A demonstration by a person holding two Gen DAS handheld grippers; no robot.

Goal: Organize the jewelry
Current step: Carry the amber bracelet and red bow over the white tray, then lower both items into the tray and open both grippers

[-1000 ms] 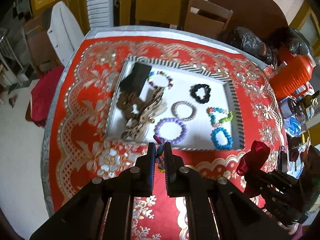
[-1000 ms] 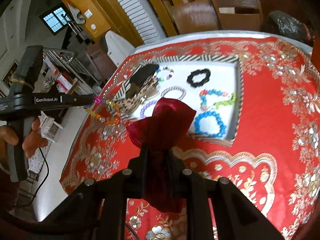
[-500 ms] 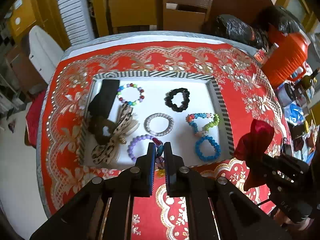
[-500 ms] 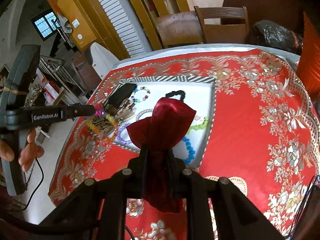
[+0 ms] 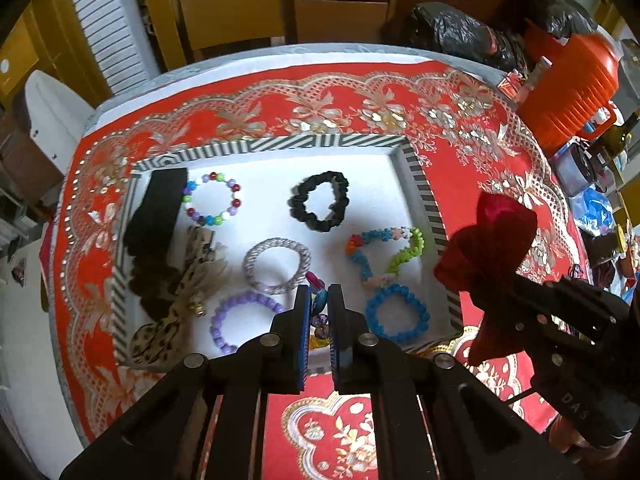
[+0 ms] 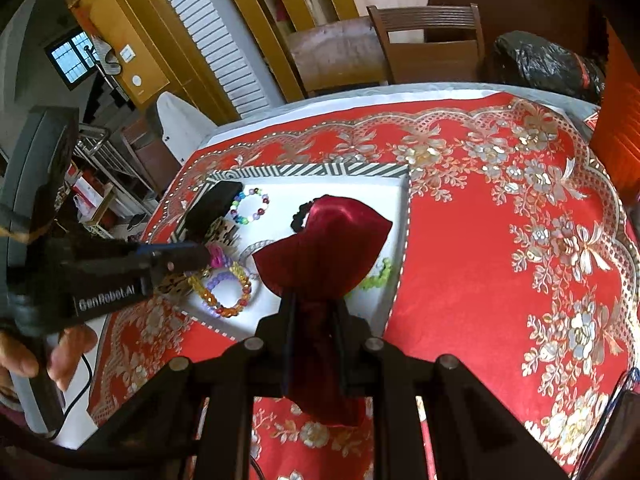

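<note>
A white tray with a striped rim sits on the red tablecloth and holds several bracelets and hair ties. My left gripper is shut on a multicoloured bead bracelet, which hangs over the tray's near part above the purple bracelet. My right gripper is shut on a dark red satin bow and holds it above the tray's right side; the bow also shows in the left wrist view.
In the tray lie a black scrunchie, a silver bracelet, a blue bracelet, a leopard bow and a black band. An orange container and clutter stand at the table's right. Chairs stand behind.
Both grippers have moved forward over the tray. The bead bracelet now hangs above the tray's near part, and the red bow is over its right side.
</note>
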